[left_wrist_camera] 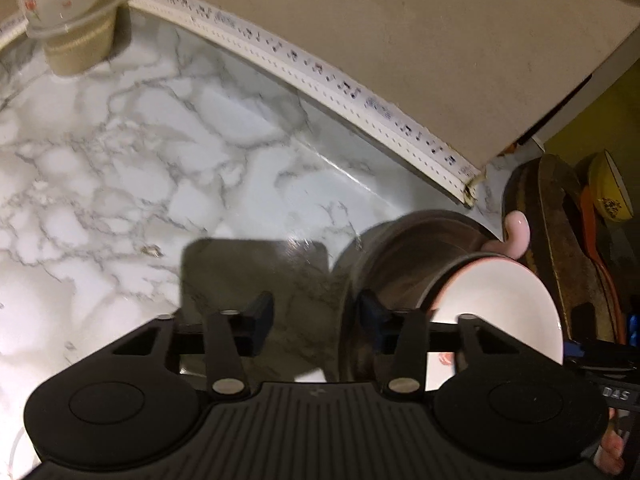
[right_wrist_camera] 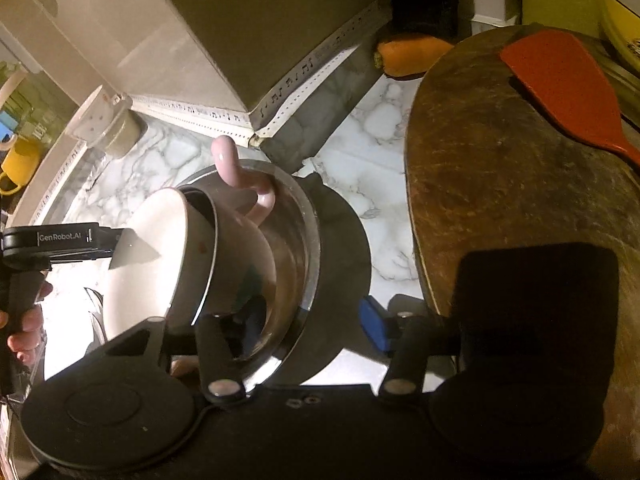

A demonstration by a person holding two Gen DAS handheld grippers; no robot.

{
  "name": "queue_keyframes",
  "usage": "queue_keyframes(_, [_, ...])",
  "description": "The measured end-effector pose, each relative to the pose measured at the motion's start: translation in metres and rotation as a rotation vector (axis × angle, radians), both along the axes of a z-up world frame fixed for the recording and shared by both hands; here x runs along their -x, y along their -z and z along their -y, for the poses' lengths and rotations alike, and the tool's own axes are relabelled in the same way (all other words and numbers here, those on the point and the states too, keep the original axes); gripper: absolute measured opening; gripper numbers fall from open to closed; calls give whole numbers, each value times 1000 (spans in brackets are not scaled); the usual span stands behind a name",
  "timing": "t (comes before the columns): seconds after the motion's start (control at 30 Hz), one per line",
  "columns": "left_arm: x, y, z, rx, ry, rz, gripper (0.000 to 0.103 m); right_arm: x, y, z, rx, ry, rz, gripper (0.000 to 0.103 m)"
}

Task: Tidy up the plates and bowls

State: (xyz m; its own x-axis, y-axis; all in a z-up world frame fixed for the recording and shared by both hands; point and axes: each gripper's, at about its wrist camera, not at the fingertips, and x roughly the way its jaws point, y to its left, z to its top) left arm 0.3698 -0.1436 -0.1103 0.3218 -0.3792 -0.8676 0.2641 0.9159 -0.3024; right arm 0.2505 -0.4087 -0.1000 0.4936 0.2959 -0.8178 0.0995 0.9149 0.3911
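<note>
A steel bowl (right_wrist_camera: 296, 240) stands tilted on edge over the marble counter, with a pink handled bowl (right_wrist_camera: 160, 256) nested in it, its white inside facing left. Both show in the left wrist view, the steel bowl (left_wrist_camera: 404, 252) and the pink bowl (left_wrist_camera: 500, 304) at lower right. My right gripper (right_wrist_camera: 308, 320) is open, its left finger inside the steel bowl's rim, its right blue pad (right_wrist_camera: 376, 328) outside. My left gripper (left_wrist_camera: 316, 316) is open beside the steel bowl; its body shows in the right wrist view (right_wrist_camera: 60, 240).
A stack of a floral bowl, clear bowl and ribbed beige bowl (left_wrist_camera: 68, 20) stands at the back left by the wall. A wooden board (right_wrist_camera: 520, 184) with a red spatula (right_wrist_camera: 568, 96) lies right. A carrot (right_wrist_camera: 412, 54), yellow bowl (left_wrist_camera: 610, 188) and yellow mug (right_wrist_camera: 20, 164) are nearby.
</note>
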Motion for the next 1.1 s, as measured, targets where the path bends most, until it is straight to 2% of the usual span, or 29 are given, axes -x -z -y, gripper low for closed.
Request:
queue_keyframes(0.13, [0,3,1,23,-16,-22,33,-5,2,-2,0,-21,3,41])
queue_keyframes(0.5, [5,1,0,54,-29,-42,16,-14,8,-4,10,-62,-6,28])
queue_keyframes(0.6, [8,-2,1,62,-24,-37,13,-15,9,-4,12,-70,-6,23])
queue_keyframes(0.67, [10,-3,3,46,-23,-27,13,-16,9,-5,6,-82,-2,15])
queue_keyframes(1.1, [20,-11,4,14,-28,29,10,-18,6,-11,46,-107,7,14])
